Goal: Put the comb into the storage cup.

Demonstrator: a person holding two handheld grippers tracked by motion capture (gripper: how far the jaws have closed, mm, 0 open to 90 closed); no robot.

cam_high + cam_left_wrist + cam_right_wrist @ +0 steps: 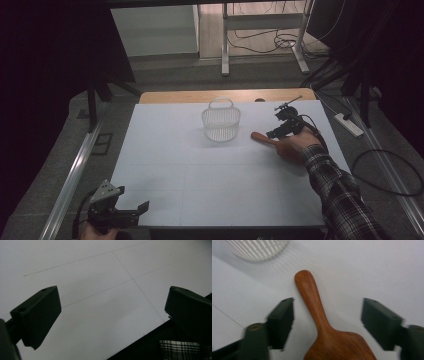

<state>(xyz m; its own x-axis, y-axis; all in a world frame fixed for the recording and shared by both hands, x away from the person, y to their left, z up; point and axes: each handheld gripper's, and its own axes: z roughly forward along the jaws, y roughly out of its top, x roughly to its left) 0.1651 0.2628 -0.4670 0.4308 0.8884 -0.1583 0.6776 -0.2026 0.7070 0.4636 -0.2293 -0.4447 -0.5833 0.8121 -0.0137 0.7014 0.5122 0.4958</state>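
We see the right gripper (328, 325) straddling the handle of the wooden spatula (322, 322), its 2 jaws apart and not pressing it. The spatula lies flat on the white table (200, 175), just right of the white basket (221, 122). The left gripper (131, 212) hovers released at the table's near left corner.

Tabletop (200, 185): white sheet with thin lines, wooden edge at the far side.
Basket (221, 121): white, upright, far middle.
Wooden spoon (264, 139): flat, just right of basket.

In the right gripper view the wooden spoon's (329, 335) broad end runs off the bottom edge. The white basket (259, 248) is cropped at the top, and the jaws are blurred.
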